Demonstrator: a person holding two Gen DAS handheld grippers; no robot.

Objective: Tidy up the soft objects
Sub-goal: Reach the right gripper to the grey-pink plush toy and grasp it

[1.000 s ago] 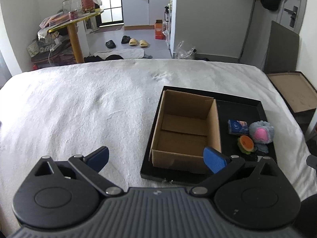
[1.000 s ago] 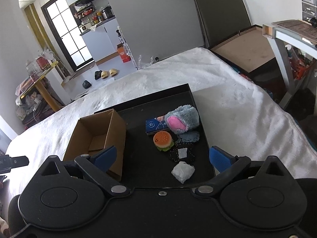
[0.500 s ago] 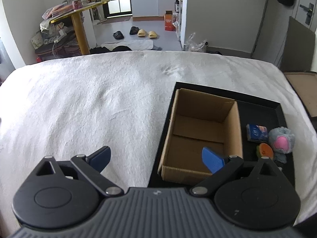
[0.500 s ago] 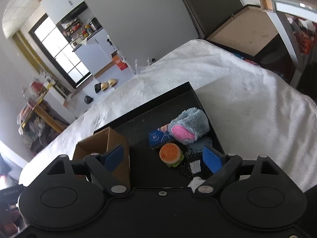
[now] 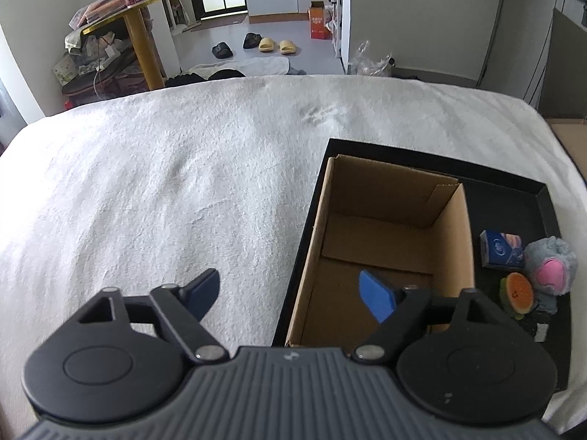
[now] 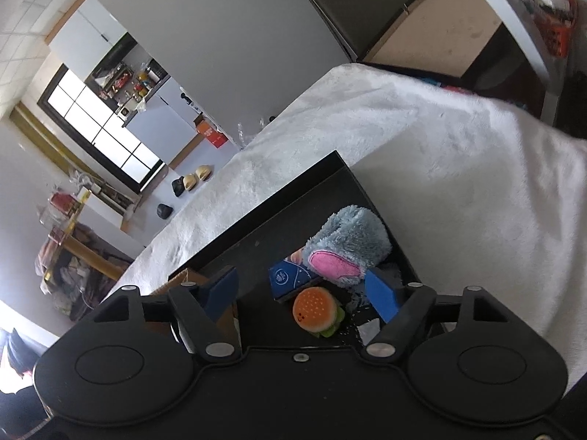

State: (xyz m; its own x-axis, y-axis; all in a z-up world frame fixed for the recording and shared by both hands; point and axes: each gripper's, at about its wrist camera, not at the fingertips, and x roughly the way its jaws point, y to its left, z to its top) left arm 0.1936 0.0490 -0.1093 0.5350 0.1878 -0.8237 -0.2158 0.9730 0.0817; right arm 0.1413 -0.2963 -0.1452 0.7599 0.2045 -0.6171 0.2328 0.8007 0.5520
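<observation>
**Cardboard box below the left tongs, soft toys ahead of the right**

Both tongs are spread and hold nothing. The left gripper [image 5: 290, 293] straddles the near left wall of the cardboard box [image 5: 385, 242]. Between the right gripper's [image 6: 301, 293] fingers lie the burger toy [image 6: 317, 311], blue packet [image 6: 290, 280] and grey plush [image 6: 348, 251], all on the black tray [image 6: 256, 231].

Black hand-held gripper [image 6: 301, 289], blue pads [image 6: 379, 295], seemingly rubbery.

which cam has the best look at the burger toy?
Right wrist. The burger toy sits whole between the open fingers of the right gripper, with bun top, face and lettuce showing. Left wrist catches it only small near the right edge, seen side-on beside the cardboard box.
</observation>
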